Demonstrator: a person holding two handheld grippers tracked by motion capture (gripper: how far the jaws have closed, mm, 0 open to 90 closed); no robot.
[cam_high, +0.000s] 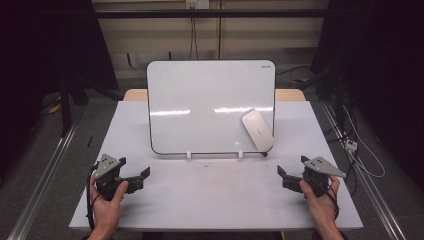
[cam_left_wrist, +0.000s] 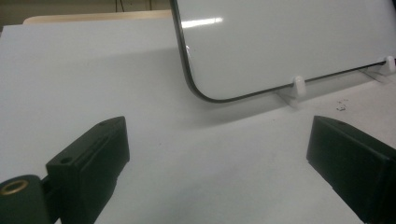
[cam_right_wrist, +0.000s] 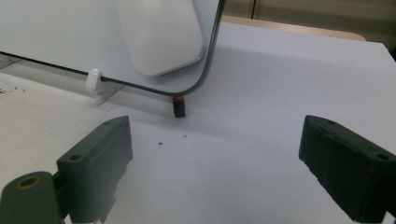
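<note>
So I've got both claws parked low on the white bench (cam_high: 215, 200): left claw (cam_high: 142, 176) and right claw (cam_high: 282, 176), both spread wide, holding nothing. The whiteboard (cam_high: 200, 107) stands propped on little white clips mid-bench, with a white eraser (cam_high: 257, 130) stuck near its lower right corner.

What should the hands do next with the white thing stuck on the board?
Probably reach the right gripper forward toward the eraser. Its jaws are wide open and empty, and the eraser sits on the whiteboard's lower right corner, on that gripper's side. The left gripper is open too, but farther off.
</note>
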